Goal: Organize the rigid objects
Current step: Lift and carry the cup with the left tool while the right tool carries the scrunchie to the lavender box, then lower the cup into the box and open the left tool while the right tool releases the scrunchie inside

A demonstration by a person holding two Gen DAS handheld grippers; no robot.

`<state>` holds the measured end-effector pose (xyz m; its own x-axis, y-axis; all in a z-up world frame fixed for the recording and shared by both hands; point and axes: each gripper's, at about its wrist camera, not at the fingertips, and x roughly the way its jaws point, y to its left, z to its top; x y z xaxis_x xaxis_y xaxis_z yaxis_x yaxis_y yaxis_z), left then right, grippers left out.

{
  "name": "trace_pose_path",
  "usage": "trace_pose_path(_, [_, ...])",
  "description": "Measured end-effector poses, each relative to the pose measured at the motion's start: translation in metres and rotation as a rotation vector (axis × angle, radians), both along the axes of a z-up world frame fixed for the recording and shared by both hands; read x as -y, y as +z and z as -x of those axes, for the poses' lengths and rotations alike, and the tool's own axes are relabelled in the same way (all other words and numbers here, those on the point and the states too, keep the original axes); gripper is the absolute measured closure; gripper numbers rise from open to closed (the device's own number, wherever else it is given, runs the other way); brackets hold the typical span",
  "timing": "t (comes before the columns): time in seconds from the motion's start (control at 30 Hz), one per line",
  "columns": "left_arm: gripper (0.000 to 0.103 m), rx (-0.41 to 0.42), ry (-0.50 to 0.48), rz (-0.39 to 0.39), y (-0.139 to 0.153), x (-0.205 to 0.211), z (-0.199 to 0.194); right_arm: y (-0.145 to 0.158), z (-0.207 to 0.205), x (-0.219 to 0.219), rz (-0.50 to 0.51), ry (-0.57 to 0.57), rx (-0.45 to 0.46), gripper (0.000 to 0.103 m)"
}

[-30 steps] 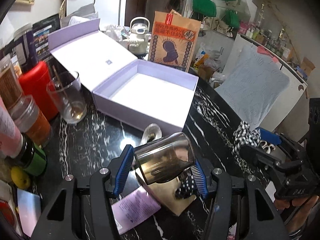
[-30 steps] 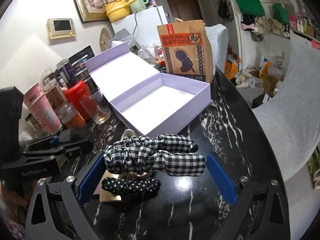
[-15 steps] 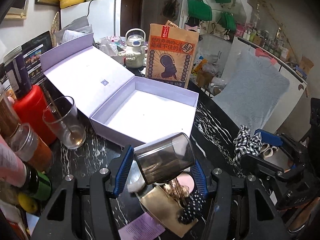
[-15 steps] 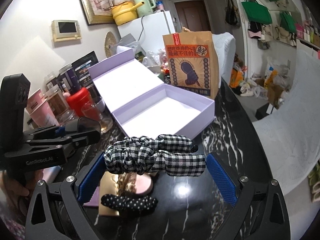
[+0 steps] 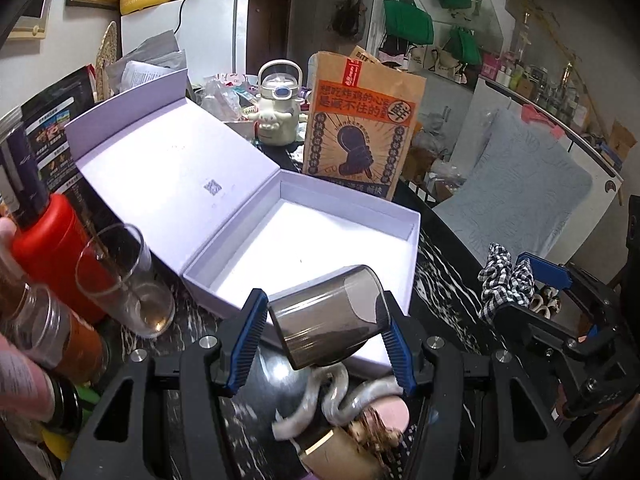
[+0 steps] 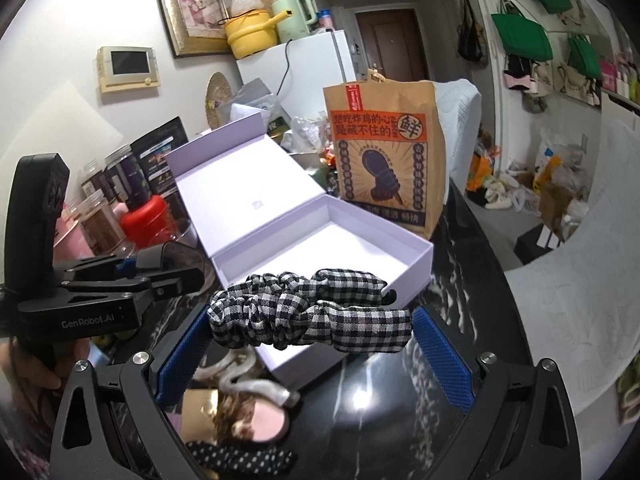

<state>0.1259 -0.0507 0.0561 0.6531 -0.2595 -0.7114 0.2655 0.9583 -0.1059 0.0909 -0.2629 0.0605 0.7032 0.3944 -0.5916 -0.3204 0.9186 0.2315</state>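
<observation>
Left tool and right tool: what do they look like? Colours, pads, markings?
Both are black handheld frames. The left tool has two black fingers faced with ribbed blue pads and silver screw heads on the frame. From the right wrist view, its side reads "GenRobot.AI" in grey, with a tall black handle behind. The right tool has textured blue pads and silver screws. No cables or sleeves are visible.

Brown paper bag stands upright behind the far side of the tabletop, orange printed panel facing the cameras. Cream kettle-shaped figure just left of it. White fridge at the back wall, with a yellow pot and pale green kettle on top. Framed picture hangs left of the fridge; small wall screen lower down. Green bags hang on the right wall. Dark door behind.
</observation>
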Motion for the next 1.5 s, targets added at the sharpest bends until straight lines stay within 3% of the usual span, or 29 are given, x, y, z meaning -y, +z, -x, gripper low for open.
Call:
trace_pose_path(0.47, [0.047, 0.026, -0.014, 0.0, 0.009, 0.002, -0.052, 0.011, -0.059, -0.004, 0.008, 0.042, 0.022, 0.003])
trace_pose_path(0.63, [0.047, 0.016, -0.068, 0.024, 0.014, 0.01, -0.075, 0.014, -0.077, -0.005, 0.001, 0.045, 0.032, 0.003])
trace_pose_path(0.9, [0.047, 0.028, -0.086, -0.005, 0.013, 0.018, -0.11, 0.016, -0.104, -0.005, 0.038, 0.034, 0.033, 0.003])
trace_pose_path(1.5, [0.047, -0.05, -0.077, -0.06, -0.027, 0.023, -0.15, -0.028, -0.153, -0.005, 0.031, 0.024, -0.071, 0.003])
